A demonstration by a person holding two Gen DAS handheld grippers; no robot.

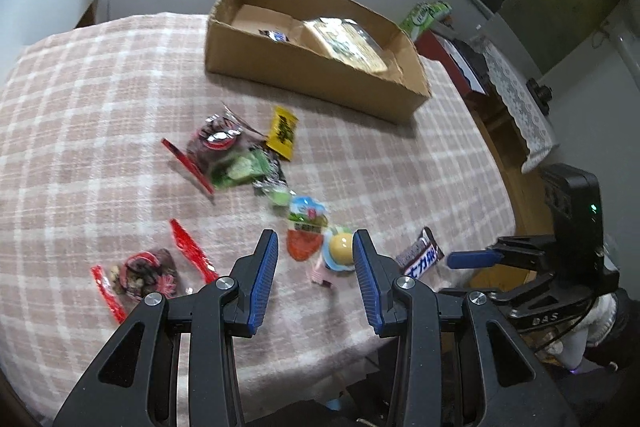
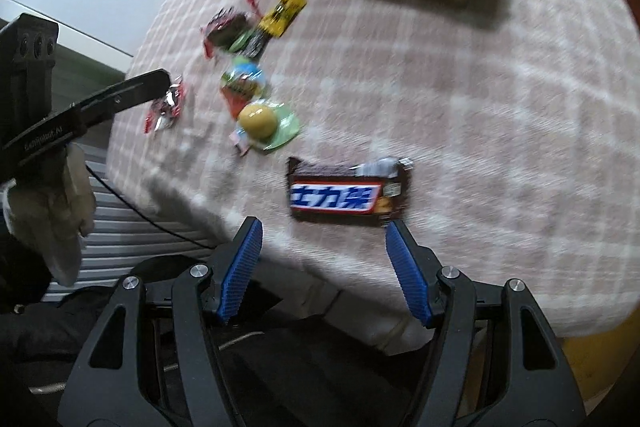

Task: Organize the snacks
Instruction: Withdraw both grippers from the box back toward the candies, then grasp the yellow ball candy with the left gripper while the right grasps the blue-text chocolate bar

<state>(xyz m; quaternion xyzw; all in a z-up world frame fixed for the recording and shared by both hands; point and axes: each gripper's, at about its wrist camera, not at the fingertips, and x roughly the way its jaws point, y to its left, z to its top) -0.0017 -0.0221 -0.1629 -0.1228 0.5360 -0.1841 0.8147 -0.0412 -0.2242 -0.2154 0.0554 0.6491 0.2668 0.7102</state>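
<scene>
On the pink checked tablecloth (image 1: 100, 75), reading from the left of the left wrist view, a small dark packet with red ends (image 1: 140, 273) lies nearest the table edge, with a red-wrapped stick (image 1: 192, 255) just beside it. Further in sits a clump of mixed packets, dark red and green (image 1: 224, 155), and a yellow sachet (image 1: 283, 133) touches its far side. A blue-topped packet with an orange base (image 1: 306, 227) comes next, then a yellow dome-shaped sweet on a pale green wrapper (image 1: 340, 251), seen between the fingers of the left gripper (image 1: 315, 247), whose jaws are spread apart with nothing in them. To the right of that lies a brown chocolate bar with a blue and white label (image 1: 420, 257), near the table edge. Behind everything, well apart from the loose snacks, stands an open cardboard box (image 1: 304, 79) with a large flat pale packet and a small dark item already inside.

In the right wrist view the right gripper (image 2: 324, 231) hangs just short of the chocolate bar (image 2: 348, 191), jaws wide and empty, one to each side of the bar's near edge; whether the right fingertip touches the wrapper I cannot tell
</scene>
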